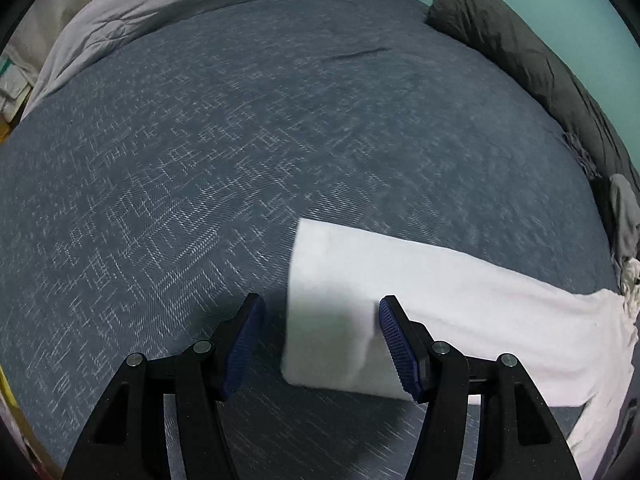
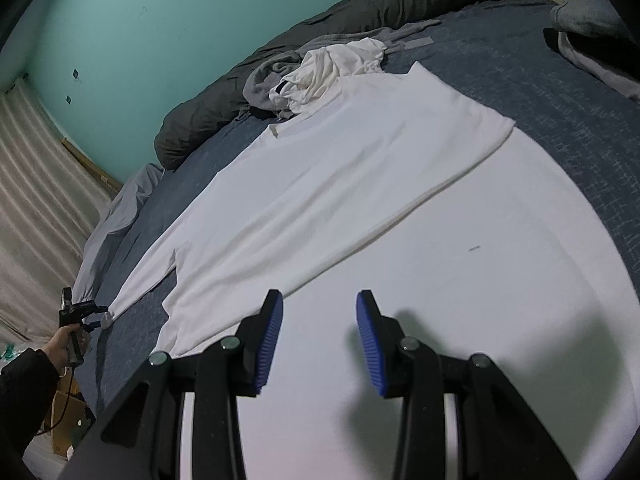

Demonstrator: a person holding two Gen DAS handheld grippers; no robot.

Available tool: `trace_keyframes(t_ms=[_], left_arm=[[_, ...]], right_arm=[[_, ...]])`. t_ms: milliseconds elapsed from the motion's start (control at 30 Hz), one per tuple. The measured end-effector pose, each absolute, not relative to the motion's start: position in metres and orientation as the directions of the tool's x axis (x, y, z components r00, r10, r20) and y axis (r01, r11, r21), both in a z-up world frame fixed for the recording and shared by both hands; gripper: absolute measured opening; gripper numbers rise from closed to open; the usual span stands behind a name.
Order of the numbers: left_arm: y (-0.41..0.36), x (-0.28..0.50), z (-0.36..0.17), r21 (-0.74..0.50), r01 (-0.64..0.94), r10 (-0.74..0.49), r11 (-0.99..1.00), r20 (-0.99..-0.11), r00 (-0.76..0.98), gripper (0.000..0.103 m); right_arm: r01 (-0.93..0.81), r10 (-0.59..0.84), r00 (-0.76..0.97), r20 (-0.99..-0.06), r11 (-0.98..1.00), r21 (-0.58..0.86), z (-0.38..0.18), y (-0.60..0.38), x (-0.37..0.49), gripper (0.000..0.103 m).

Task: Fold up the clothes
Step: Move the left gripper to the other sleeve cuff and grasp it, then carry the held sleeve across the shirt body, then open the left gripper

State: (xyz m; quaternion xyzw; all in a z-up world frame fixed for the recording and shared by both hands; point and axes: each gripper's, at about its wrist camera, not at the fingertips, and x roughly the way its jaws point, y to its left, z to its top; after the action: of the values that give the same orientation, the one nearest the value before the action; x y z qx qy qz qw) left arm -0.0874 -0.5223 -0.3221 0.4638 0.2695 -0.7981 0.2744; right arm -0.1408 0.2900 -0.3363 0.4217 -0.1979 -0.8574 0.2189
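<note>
White shirt [image 2: 360, 184] flat on bed [image 1: 240, 140]; left claw [image 1: 320, 344], right claw [image 2: 318, 338] both released.

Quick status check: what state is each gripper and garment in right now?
left gripper: open, at the sleeve end
right gripper: open, over the shirt body
white shirt: flat on the bed, one side folded in
white garment: crumpled, unfolded

Teal wall [image 2: 120, 40] behind blue-covered bed [image 1: 240, 120]
</note>
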Motion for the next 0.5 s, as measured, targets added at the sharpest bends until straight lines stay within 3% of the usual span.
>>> trace_keyframes(t_ms=[100, 133, 167, 200, 300, 500], left_arm=[[-0.518, -0.09, -0.327, -0.177, 0.666, -0.179, -0.725, -0.885, -0.43, 0.064], [-0.516, -0.092, -0.328, -0.172, 0.654, -0.177, -0.736, -0.885, -0.431, 0.058], [-0.512, -0.094, -0.329, -0.164, 0.641, -0.175, -0.749, -0.885, -0.431, 0.05], [-0.51, -0.096, -0.329, -0.162, 0.632, -0.172, -0.758, -0.885, -0.433, 0.031], [-0.503, -0.1, -0.326, -0.162, 0.609, -0.164, -0.776, -0.881, -0.443, 0.007], [-0.481, -0.111, -0.289, -0.143, 0.551, -0.182, -0.822, -0.851, -0.492, 0.006]], right_arm=[[0.216, -0.546, -0.546, -0.636, -0.825, 0.523, -0.336, 0.287, -0.141, 0.038], [0.218, -0.546, -0.545, -0.636, -0.825, 0.522, -0.336, 0.286, -0.141, 0.038], [0.22, -0.546, -0.545, -0.636, -0.825, 0.52, -0.336, 0.285, -0.141, 0.038], [0.222, -0.547, -0.543, -0.637, -0.825, 0.52, -0.336, 0.284, -0.141, 0.038], [0.222, -0.548, -0.54, -0.639, -0.825, 0.52, -0.338, 0.285, -0.141, 0.038], [0.221, -0.555, -0.542, -0.631, -0.819, 0.53, -0.337, 0.286, -0.141, 0.038]])
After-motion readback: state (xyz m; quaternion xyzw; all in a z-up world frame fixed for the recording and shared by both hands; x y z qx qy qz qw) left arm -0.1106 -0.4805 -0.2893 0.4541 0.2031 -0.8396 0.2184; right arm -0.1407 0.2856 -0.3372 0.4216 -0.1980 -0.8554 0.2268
